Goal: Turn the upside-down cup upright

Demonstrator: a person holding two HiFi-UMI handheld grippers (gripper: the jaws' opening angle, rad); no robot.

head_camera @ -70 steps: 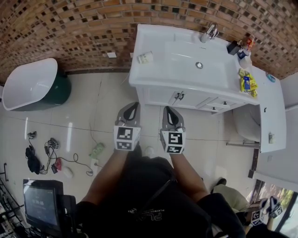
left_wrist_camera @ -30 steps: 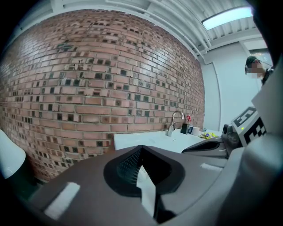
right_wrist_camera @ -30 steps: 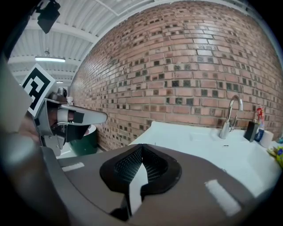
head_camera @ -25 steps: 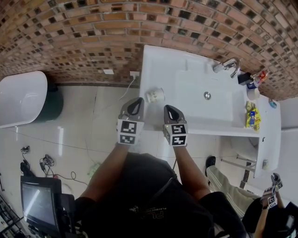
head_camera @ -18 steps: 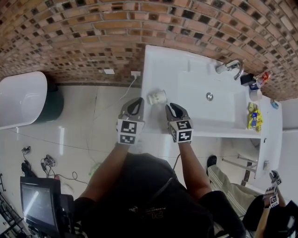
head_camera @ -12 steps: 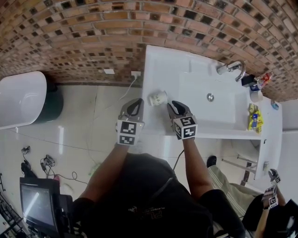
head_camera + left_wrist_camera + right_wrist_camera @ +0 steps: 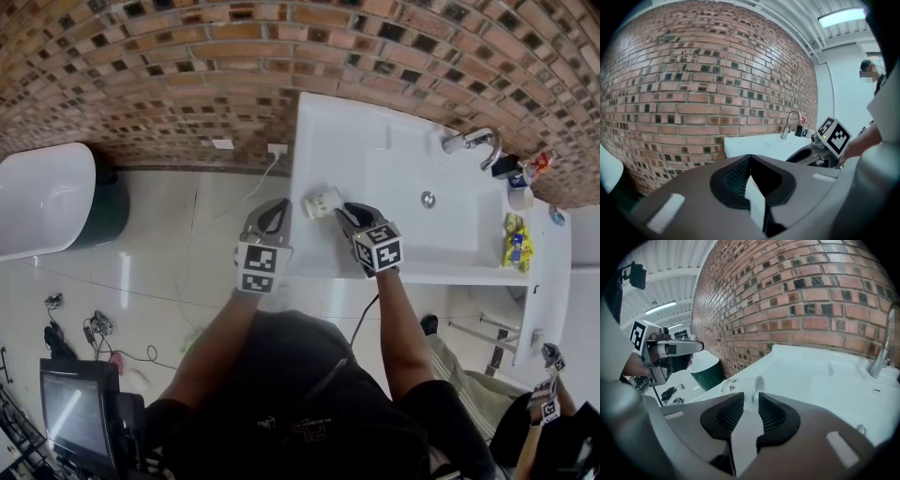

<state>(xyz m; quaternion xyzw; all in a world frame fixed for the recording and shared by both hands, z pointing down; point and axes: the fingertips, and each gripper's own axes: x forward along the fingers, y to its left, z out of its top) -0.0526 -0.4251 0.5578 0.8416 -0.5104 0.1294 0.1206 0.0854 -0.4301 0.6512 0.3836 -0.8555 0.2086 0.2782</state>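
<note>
One cup [image 7: 323, 201] lies near the worktop's [image 7: 328, 122] left edge, one tap [image 7: 476, 141] stands at its back edge, and one yellow packet [image 7: 514, 239] lies at its right edge. There are two grippers: left gripper [image 7: 271, 214], right gripper [image 7: 347, 216]. One bathtub [image 7: 42, 197], one screen [image 7: 77, 412].

A brick wall [image 7: 187, 66] of red and dark bricks runs along the back, with a white outlet plate [image 7: 223, 143] low on it. The floor [image 7: 159, 234] is glossy pale tile. A white table [image 7: 328, 122] with a sunken basin [image 7: 455, 220] and a chrome faucet [image 7: 476, 141] stands against the wall, with a white bathtub [image 7: 37, 197] to its left. A strip light [image 7: 839, 16] glows on the ribbed ceiling [image 7: 670, 268].
</note>
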